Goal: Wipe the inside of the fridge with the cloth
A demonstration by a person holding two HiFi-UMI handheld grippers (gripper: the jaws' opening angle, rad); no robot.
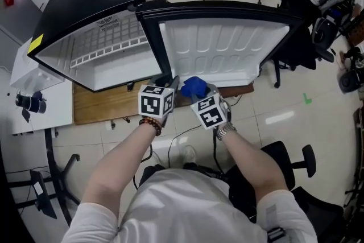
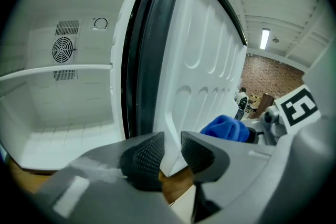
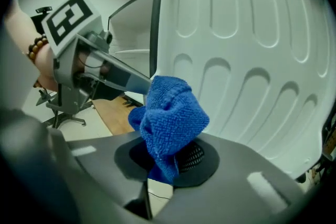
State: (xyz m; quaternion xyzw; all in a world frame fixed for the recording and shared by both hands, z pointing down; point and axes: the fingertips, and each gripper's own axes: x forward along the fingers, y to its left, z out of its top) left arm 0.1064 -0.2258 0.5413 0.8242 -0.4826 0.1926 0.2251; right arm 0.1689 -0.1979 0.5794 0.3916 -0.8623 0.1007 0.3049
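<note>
A white fridge (image 1: 114,60) stands with its door (image 1: 227,54) swung wide, the ribbed inner liner facing me. My left gripper (image 1: 170,83) is shut on the door's lower corner; in the left gripper view its pads (image 2: 149,152) pinch the white door edge (image 2: 176,113). Just to its right, my right gripper (image 1: 199,91) is shut on a bunched blue cloth (image 1: 193,86). In the right gripper view the cloth (image 3: 170,118) sticks up out of the jaws, close in front of the door liner (image 3: 247,50) and apart from it. The blue cloth (image 2: 226,127) also shows in the left gripper view.
Inside the fridge are a white shelf (image 2: 58,72) and a round fan vent (image 2: 63,50). The fridge rests on a wooden board (image 1: 102,102). A white table (image 1: 34,82) with a black device stands at the left. Office chairs (image 1: 296,162) and black gear (image 1: 307,20) are at the right.
</note>
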